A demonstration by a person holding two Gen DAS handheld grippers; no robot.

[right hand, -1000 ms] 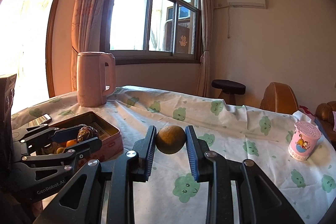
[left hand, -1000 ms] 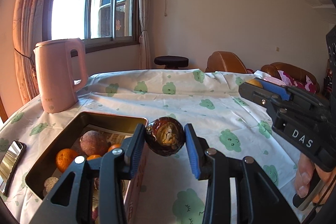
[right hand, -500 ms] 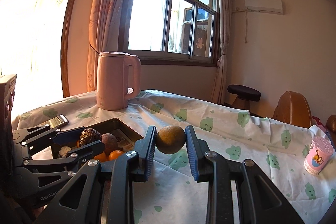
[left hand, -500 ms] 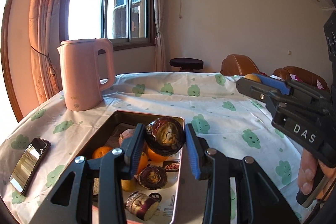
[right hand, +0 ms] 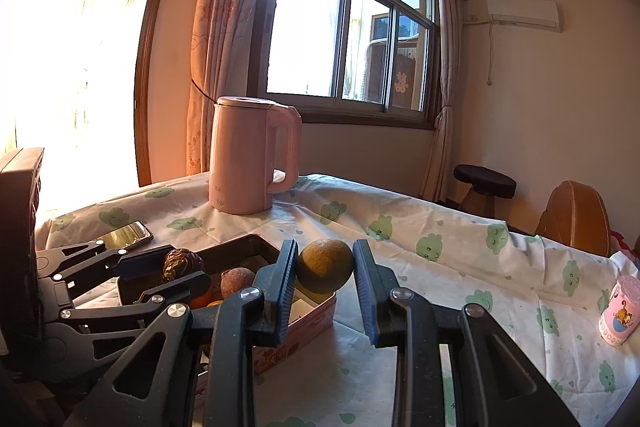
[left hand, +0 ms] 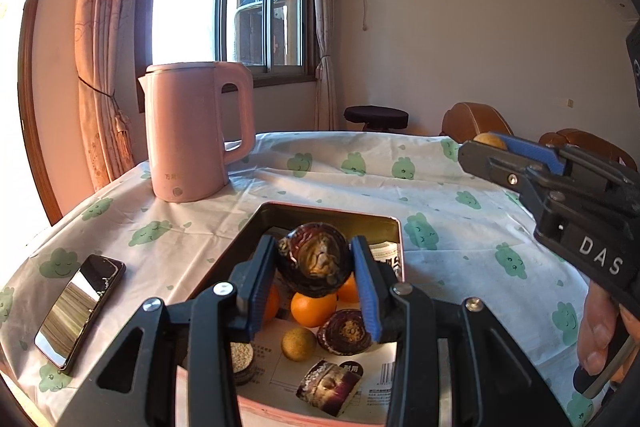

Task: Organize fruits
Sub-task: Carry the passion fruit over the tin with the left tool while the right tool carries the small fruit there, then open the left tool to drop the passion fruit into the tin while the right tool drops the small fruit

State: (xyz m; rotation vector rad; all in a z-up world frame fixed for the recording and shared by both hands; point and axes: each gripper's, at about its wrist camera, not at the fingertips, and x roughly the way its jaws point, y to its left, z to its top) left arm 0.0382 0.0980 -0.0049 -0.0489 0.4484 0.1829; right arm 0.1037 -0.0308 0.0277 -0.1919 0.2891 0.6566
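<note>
Blue-padded and clamping from both sides, the left claw (left hand: 316,267) is holding a dark, wrinkled passion fruit (left hand: 314,259) over the open tin (left hand: 394,227), presumably so it can drop among the fruit lying inside. Below it, oranges (left hand: 312,307), a halved passion fruit (left hand: 346,331) and a small tan fruit (left hand: 298,343) are resting on the printed paper lining the tin. The right claw (right hand: 325,267) is gripping a brownish-green round fruit (right hand: 325,265) near the tin's corner, seemingly waiting its turn rather than crowding the same spot. Further out on the worktop (left hand: 440,195), a phone (left hand: 80,311) is lying just beside the tin, a pink kettle (left hand: 196,131) is standing behind it, and a pink cup (right hand: 618,311) is sitting well apart.
</note>
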